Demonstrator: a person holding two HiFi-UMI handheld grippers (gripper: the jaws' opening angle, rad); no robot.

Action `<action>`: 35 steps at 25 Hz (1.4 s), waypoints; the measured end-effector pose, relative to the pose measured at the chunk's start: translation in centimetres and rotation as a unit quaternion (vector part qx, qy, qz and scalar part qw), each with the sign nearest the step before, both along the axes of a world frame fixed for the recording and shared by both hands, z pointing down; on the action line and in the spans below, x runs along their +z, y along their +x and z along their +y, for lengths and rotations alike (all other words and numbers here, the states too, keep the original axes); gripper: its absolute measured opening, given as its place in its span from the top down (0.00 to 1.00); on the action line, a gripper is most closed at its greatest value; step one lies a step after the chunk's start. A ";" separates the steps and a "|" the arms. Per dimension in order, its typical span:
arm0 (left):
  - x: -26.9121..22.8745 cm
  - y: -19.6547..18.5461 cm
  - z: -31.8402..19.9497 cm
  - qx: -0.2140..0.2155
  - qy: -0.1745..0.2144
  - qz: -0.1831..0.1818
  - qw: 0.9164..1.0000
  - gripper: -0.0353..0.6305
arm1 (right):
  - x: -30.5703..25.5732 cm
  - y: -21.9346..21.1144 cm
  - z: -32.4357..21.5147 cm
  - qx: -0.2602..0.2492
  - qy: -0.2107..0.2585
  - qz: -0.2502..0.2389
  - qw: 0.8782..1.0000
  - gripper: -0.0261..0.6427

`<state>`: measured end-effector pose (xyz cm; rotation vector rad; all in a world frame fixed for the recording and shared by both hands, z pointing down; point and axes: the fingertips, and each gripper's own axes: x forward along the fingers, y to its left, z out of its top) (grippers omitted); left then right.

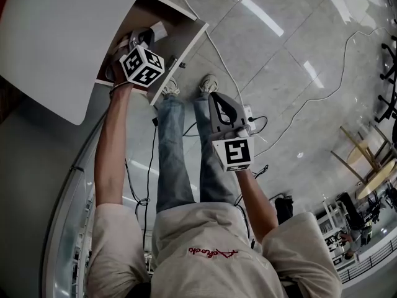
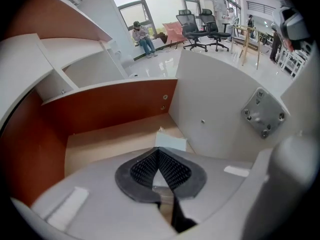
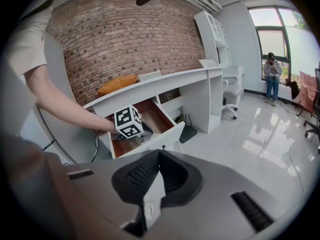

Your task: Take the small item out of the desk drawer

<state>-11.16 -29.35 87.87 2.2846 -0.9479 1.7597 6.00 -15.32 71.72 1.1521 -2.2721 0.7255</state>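
White small item [image 2: 172,143] is seen pinched by the closed left gripper [image 2: 159,152], inside the open drawer [image 2: 110,139]; lifting out is left. The right gripper [image 3: 159,155] is held shut, empty, aside.

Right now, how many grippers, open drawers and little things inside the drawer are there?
Grey two-jaw grippers, left gripper and right gripper: 2
Open white drawer with brown wood inside: 1
Small white rectangular item in that drawer: 1
Total: 4
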 end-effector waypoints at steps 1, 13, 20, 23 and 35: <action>-0.3 0.0 0.0 -0.003 0.005 0.003 1.000 0.93 | -0.1 -0.1 0.0 0.000 0.000 -0.001 1.000 0.94; -5.0 0.3 0.8 -0.060 0.075 0.064 0.993 0.94 | -0.6 -0.6 0.2 -0.005 0.013 -0.001 1.000 0.94; -9.5 0.6 2.0 -0.118 0.121 0.118 0.978 0.94 | -1.3 -0.9 0.4 -0.008 0.025 0.000 1.000 0.94; -12.1 1.1 2.6 -0.144 0.141 0.154 0.967 0.94 | -1.9 -1.0 0.2 -0.009 0.035 0.000 0.999 0.94; -20.7 2.4 6.1 -0.251 0.190 0.282 0.906 0.94 | -5.5 -1.0 -1.0 0.000 0.071 0.001 0.997 0.94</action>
